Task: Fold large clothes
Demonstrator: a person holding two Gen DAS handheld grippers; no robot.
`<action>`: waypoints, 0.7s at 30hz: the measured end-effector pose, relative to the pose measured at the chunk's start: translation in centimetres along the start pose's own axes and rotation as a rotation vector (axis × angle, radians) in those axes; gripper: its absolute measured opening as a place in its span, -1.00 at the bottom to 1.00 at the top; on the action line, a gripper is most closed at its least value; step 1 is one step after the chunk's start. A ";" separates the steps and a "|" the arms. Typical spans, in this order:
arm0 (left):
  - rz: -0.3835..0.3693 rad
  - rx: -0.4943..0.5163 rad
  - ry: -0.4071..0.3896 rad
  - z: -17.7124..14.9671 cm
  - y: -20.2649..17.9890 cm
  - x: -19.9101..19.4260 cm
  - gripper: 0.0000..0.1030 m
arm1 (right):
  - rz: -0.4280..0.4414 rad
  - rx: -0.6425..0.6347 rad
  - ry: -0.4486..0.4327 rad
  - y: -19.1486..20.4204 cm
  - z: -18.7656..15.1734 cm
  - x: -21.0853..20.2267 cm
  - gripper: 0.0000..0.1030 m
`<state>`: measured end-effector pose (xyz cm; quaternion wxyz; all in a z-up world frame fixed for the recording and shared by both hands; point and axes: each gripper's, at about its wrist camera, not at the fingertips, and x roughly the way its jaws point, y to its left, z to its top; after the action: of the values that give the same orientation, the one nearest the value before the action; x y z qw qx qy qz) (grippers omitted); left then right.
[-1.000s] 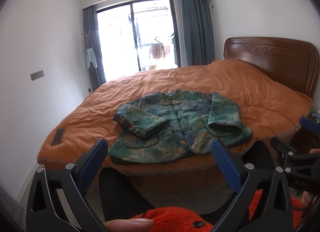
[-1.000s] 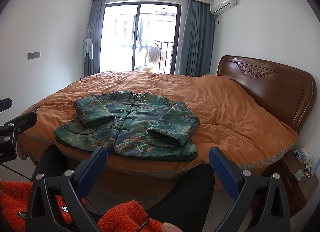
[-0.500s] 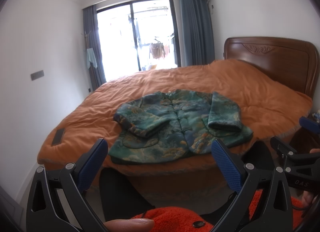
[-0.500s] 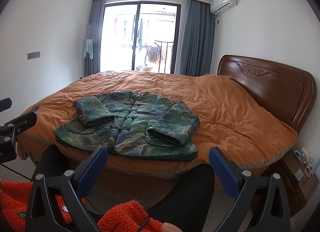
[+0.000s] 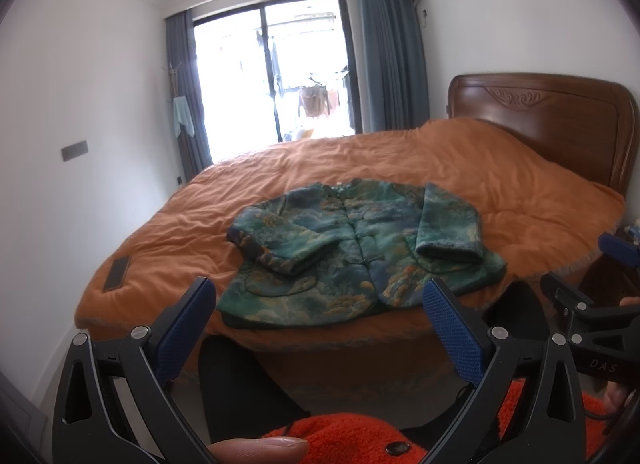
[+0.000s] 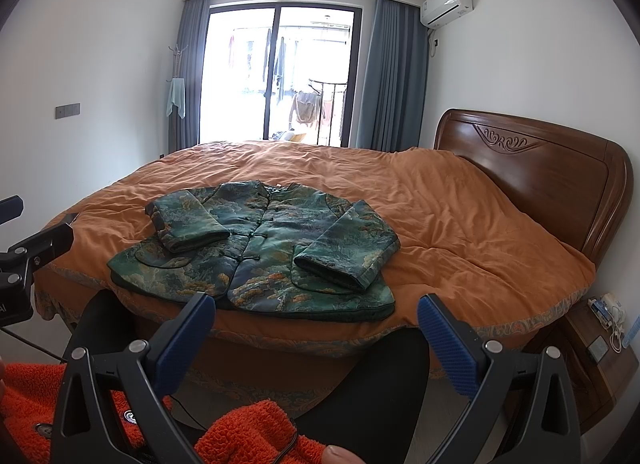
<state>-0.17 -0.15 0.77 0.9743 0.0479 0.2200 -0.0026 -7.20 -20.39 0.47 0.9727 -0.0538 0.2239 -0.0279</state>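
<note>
A green patterned padded jacket (image 5: 360, 248) lies flat, front up and buttoned, near the front edge of the orange bed (image 5: 500, 184). Both sleeves are folded in over its front. It also shows in the right wrist view (image 6: 260, 256). My left gripper (image 5: 320, 312) is open and empty, held back from the bed, short of the jacket's hem. My right gripper (image 6: 316, 324) is open and empty, likewise short of the hem. The right gripper's side shows at the right edge of the left wrist view (image 5: 588, 304).
A wooden headboard (image 6: 540, 168) stands at the right. A bedside table (image 6: 600, 348) with small items sits at the lower right. A dark flat device (image 5: 117, 268) lies on the bed's left corner. A glass balcony door (image 6: 280, 76) is behind the bed.
</note>
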 end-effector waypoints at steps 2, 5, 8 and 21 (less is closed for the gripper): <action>0.000 0.000 0.000 0.0 0.0 0.0 0.99 | 0.000 0.000 0.000 0.0 0.0 0.0 1.00; 0.001 0.000 -0.001 0.0 0.0 0.0 0.99 | 0.000 0.000 0.000 0.0 0.0 0.0 1.00; 0.001 0.001 -0.001 0.0 0.0 0.0 0.99 | 0.000 0.000 0.001 0.0 0.0 0.0 1.00; 0.007 0.008 0.004 -0.1 0.0 0.4 0.99 | -0.004 0.001 -0.006 -0.1 -0.5 -0.1 1.00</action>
<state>0.20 -0.18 0.51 0.9737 0.0527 0.2218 -0.0002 -7.53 -20.53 0.11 0.9733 -0.0539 0.2209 -0.0298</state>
